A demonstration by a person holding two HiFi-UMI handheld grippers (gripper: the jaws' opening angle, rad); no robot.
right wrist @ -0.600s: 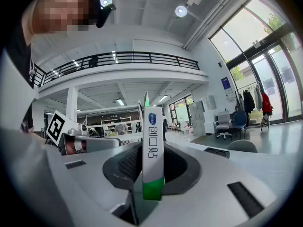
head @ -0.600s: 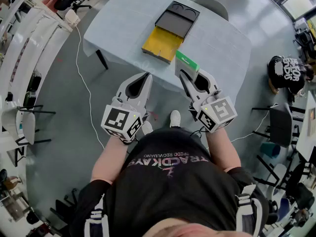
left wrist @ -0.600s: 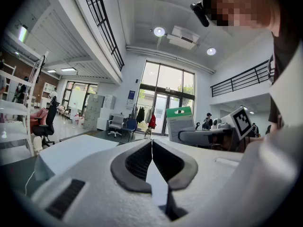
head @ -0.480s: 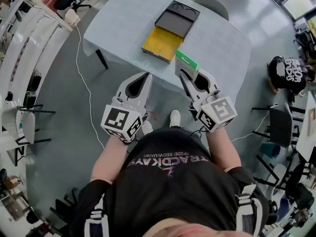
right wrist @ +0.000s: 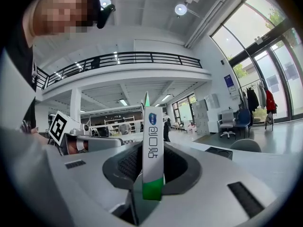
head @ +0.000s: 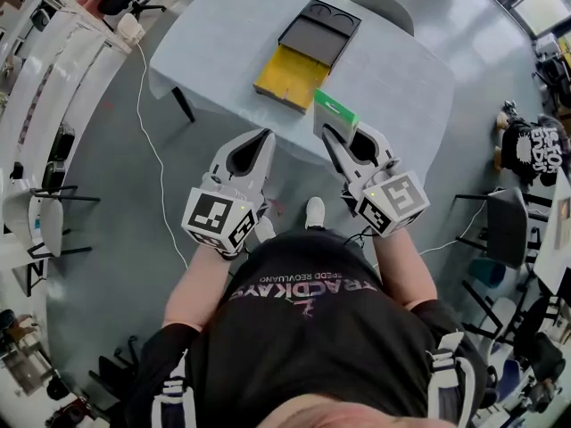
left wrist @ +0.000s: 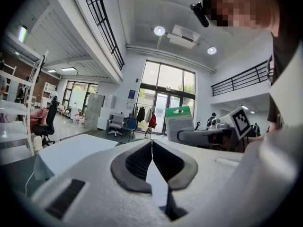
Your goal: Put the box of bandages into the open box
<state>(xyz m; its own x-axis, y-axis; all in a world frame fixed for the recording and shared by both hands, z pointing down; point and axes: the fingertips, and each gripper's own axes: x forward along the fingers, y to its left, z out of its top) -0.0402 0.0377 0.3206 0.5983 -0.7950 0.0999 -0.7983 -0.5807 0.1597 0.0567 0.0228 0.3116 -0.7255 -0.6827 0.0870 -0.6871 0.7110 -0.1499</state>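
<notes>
At table [head: 223, 34] edge, one box of bandages [head: 335, 112] is clamped in right gripper [head: 330, 135] jaws.
Left gripper [head: 265, 135] jaws are closed, empty; one open box [head: 284, 78] is left unmoved since before.

black printed t-shirt [head: 308, 328], pale grey left tool [head: 265, 136], matching right tool [head: 328, 133]

Both arms reach forward from the torso with the elbows bent, the left forearm [head: 198, 285] and the right forearm [head: 400, 270] bare. The hands are hidden under the grippers, whose marker cubes sit at the near end. The left gripper [head: 266, 137] points away, roughly level, its jaws closed together with nothing between them. The right gripper [head: 343, 132] is held side by side with it, apart from it and also about level. Its jaws clamp the box of bandages [head: 335, 111], which stands upright on edge between the pads.
</notes>
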